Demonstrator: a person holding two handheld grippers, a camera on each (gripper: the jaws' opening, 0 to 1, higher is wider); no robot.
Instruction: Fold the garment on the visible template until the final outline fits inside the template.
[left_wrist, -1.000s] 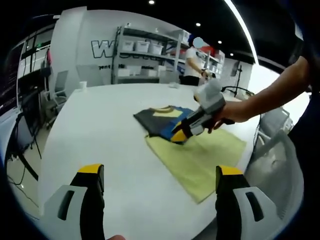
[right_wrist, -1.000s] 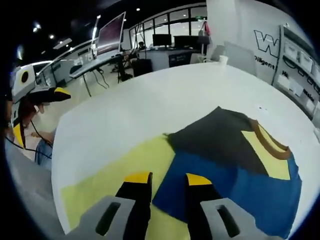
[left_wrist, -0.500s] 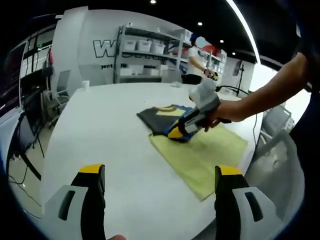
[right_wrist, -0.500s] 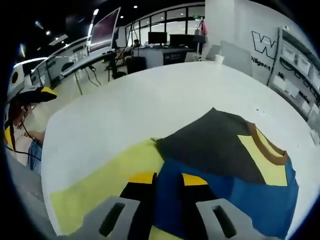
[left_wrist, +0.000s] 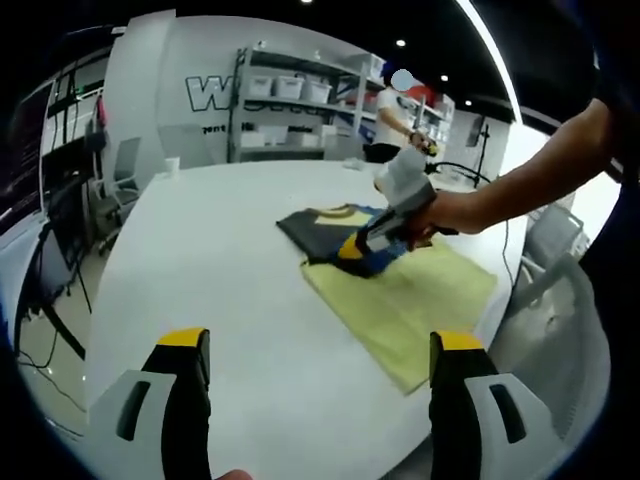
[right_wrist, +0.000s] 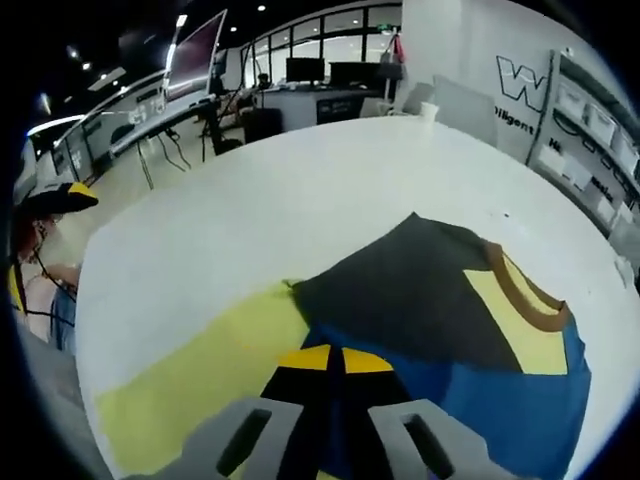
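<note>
The garment (left_wrist: 335, 228), a shirt in dark grey, blue and yellow with a brown collar, lies partly folded on the far end of the yellow-green template (left_wrist: 405, 295) on the white table. My right gripper (left_wrist: 372, 238), held by a hand, sits at the garment's near blue edge. In the right gripper view its jaws (right_wrist: 328, 358) are pressed together on the blue fabric of the garment (right_wrist: 440, 300), with the template (right_wrist: 190, 385) to the left. My left gripper (left_wrist: 320, 345) hangs open and wide over bare table, well short of the template.
A white cup (left_wrist: 168, 167) stands near the table's far edge (left_wrist: 230, 172). Shelves with boxes (left_wrist: 285, 95) and a standing person (left_wrist: 390, 125) are behind. Chairs stand at the left and right. Desks with monitors (right_wrist: 300, 85) lie beyond the table.
My right gripper's jaws have closed from a narrow gap onto the garment's blue edge. The left gripper has stayed open and in place.
</note>
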